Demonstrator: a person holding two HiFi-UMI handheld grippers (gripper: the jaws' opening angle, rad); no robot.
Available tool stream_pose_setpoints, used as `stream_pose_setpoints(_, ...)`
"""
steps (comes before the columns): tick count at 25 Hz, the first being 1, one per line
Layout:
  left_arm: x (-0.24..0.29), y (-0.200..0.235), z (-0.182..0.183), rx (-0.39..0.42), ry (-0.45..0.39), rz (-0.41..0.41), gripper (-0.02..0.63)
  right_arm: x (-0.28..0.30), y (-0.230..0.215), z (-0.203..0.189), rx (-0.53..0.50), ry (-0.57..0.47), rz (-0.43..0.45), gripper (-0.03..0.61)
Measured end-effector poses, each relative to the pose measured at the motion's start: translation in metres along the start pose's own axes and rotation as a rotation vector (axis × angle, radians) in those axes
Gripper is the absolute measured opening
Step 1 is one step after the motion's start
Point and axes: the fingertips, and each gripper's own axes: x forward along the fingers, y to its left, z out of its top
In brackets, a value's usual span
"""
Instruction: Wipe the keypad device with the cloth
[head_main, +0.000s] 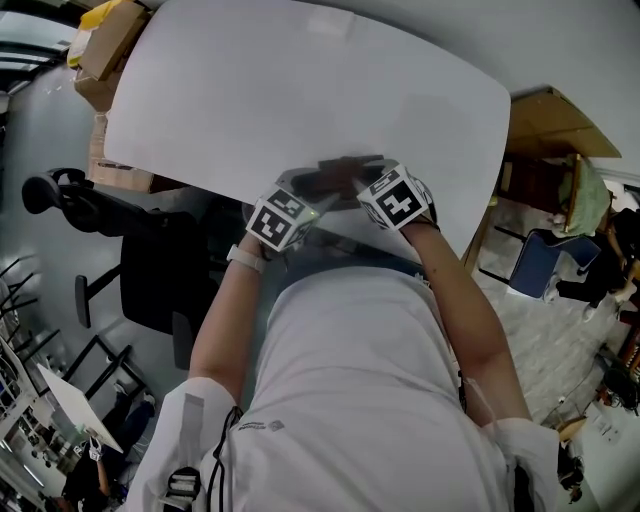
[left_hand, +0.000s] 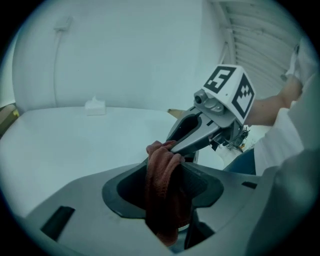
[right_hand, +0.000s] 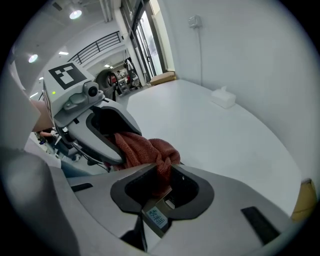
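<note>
White table (head_main: 300, 100); right claw (left_hand: 170, 147) down-tilted on cloth (left_hand: 165, 200)

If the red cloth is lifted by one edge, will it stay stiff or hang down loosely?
Probably floppy: the cloth hangs in loose folds below the right hand-held gripper, which pinches its top. It is likely light, since that small pinch seems to carry it. Its rough weave should resist slipping.

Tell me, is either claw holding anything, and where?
The right gripper pinches the red cloth by its bunched top; the left gripper stands open around it.
</note>
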Motion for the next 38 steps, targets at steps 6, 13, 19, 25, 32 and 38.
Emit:
stream_pose_setpoints(6, 0.019, 0.025, -0.009, -0.095, -0.025, 0.059, 0.16, 0.013, -0.012, 0.001, 0.038, 0.014, -0.016, 0.087)
stream_pose_setpoints(13, 0.033, 0.041, -0.009, -0.158, -0.029, 0.074, 0.133, 0.026, -0.028, 0.008, 0.047, 0.065, -0.027, 0.084)
stream_pose_setpoints(19, 0.049, 0.052, -0.018, -0.219, 0.003, 0.065, 0.127, 0.042, -0.036, 0.006, 0.031, 0.126, -0.026, 0.083)
stream_pose_setpoints(25, 0.06, 0.057, -0.026, -0.129, 0.047, 0.144, 0.115, 0.053, -0.039, 0.0, 0.031, 0.117, -0.04, 0.083)
stream_pose_setpoints(32, 0.037, 0.051, -0.002, -0.134, -0.041, 0.116, 0.109, 0.026, -0.038, 0.019, 0.024, 0.025, -0.051, 0.081)
stream_pose_setpoints(38, 0.004, 0.013, 0.017, -0.154, -0.077, -0.027, 0.109, -0.021, -0.017, 0.016, 0.124, -0.055, 0.019, 0.081)
